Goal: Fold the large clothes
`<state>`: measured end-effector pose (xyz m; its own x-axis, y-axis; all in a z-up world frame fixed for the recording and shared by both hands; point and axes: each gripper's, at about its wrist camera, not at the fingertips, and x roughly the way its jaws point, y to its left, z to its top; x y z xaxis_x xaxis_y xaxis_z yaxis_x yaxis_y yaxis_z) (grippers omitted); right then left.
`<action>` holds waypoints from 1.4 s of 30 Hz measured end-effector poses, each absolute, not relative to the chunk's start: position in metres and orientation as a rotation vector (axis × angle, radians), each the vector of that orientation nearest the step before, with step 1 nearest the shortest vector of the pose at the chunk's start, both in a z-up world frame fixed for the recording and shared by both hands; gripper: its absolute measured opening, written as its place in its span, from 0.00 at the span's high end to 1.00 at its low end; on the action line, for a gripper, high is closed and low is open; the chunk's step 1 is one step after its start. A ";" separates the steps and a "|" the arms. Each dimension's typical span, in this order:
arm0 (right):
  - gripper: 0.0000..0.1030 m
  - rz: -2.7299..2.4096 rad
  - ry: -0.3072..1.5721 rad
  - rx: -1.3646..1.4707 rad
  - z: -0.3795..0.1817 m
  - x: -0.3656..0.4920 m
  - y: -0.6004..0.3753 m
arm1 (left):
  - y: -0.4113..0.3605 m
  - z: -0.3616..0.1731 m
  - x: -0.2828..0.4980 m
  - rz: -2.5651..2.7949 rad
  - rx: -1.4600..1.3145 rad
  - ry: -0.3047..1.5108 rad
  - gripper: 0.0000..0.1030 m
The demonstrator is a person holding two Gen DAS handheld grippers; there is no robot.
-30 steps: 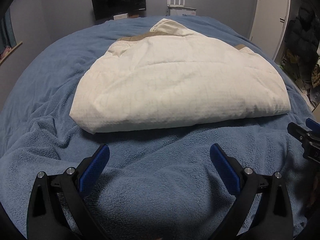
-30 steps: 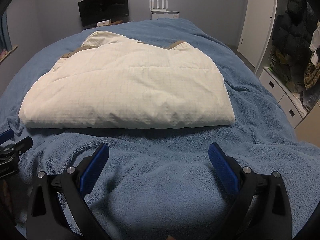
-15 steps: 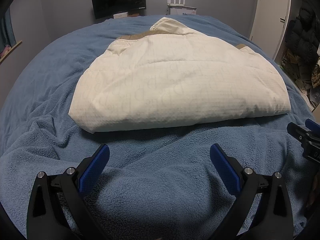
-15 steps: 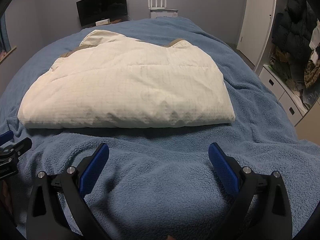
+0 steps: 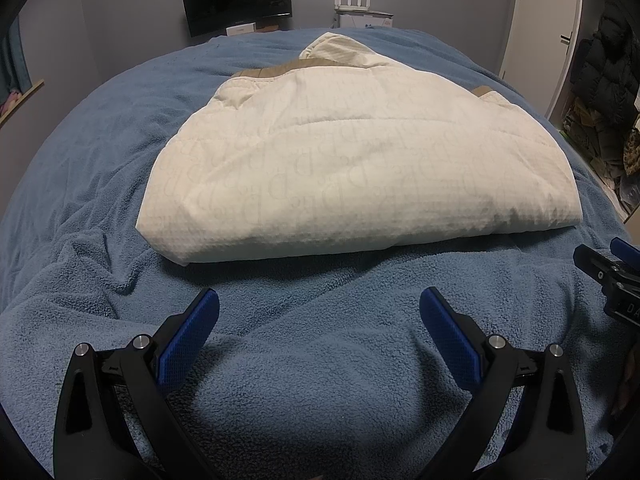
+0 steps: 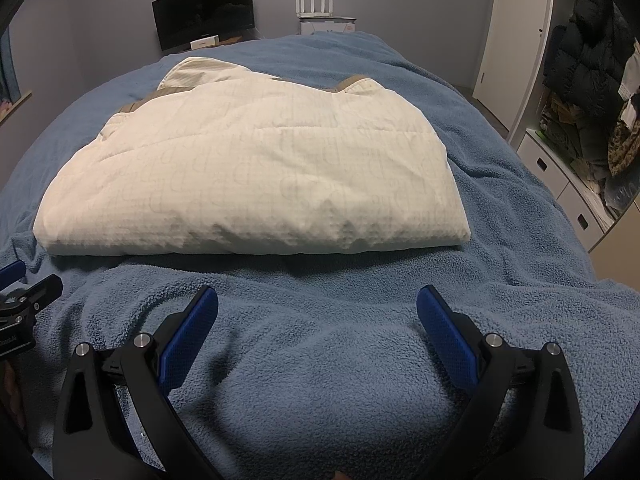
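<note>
In the left wrist view, the left gripper (image 5: 319,322) is hovering wide and empty over the blue blanket (image 5: 100,152), near the folded cream padded jacket (image 5: 352,168). In the right wrist view, the right gripper (image 6: 317,320) is likewise gaping, empty; both should pinch the near fold evenly.

One folded cream garment (image 5: 360,168), one blue blanket (image 5: 320,360), two hand-held grippers (image 5: 319,300) (image 6: 317,298).

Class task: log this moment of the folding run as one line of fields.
stage: jacket lies folded on blanket | left gripper: open, empty, short of jacket | right gripper: open, empty, short of jacket
</note>
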<state>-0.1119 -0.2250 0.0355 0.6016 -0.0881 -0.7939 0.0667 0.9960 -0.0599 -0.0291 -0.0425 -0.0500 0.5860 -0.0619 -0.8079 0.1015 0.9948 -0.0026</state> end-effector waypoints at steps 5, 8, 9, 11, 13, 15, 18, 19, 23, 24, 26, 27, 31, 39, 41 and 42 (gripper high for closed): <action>0.07 -0.089 0.923 -0.025 0.035 -0.112 -0.225 | -0.042 -0.051 -0.029 -0.097 0.043 0.941 0.06; 0.07 -0.091 0.925 -0.023 0.034 -0.112 -0.225 | -0.042 -0.050 -0.029 -0.099 0.045 0.941 0.06; 0.07 -0.091 0.926 -0.023 0.033 -0.112 -0.225 | -0.042 -0.051 -0.029 -0.099 0.044 0.941 0.06; 0.07 -0.093 0.927 -0.023 0.032 -0.112 -0.225 | -0.042 -0.050 -0.029 -0.098 0.043 0.942 0.06; 0.07 -0.093 0.928 -0.023 0.032 -0.112 -0.225 | -0.043 -0.050 -0.029 -0.098 0.043 0.942 0.06; 0.07 -0.093 0.928 -0.023 0.032 -0.112 -0.224 | -0.043 -0.051 -0.029 -0.098 0.043 0.941 0.06; 0.07 -0.093 0.928 -0.024 0.032 -0.112 -0.225 | -0.043 -0.051 -0.029 -0.097 0.043 0.942 0.06; 0.07 -0.093 0.928 -0.023 0.032 -0.112 -0.225 | -0.042 -0.050 -0.029 -0.098 0.043 0.941 0.06; 0.07 -0.093 0.928 -0.023 0.033 -0.112 -0.224 | -0.043 -0.050 -0.029 -0.097 0.043 0.942 0.06; 0.07 -0.093 0.928 -0.023 0.032 -0.112 -0.224 | -0.043 -0.051 -0.029 -0.097 0.043 0.942 0.06; 0.07 -0.093 0.928 -0.023 0.032 -0.112 -0.224 | -0.043 -0.051 -0.029 -0.097 0.042 0.942 0.06; 0.07 -0.093 0.928 -0.024 0.032 -0.112 -0.224 | -0.043 -0.051 -0.029 -0.097 0.042 0.942 0.06; 0.07 -0.093 0.929 -0.023 0.033 -0.112 -0.224 | -0.043 -0.051 -0.029 -0.097 0.042 0.942 0.06; 0.07 -0.094 0.930 -0.025 0.031 -0.113 -0.224 | -0.041 -0.050 -0.030 -0.104 0.034 0.941 0.06; 0.07 -0.093 0.931 -0.026 0.031 -0.113 -0.225 | -0.040 -0.051 -0.030 -0.107 0.035 0.943 0.06; 0.07 -0.093 0.931 -0.026 0.030 -0.113 -0.225 | -0.042 -0.051 -0.030 -0.109 0.038 0.947 0.06</action>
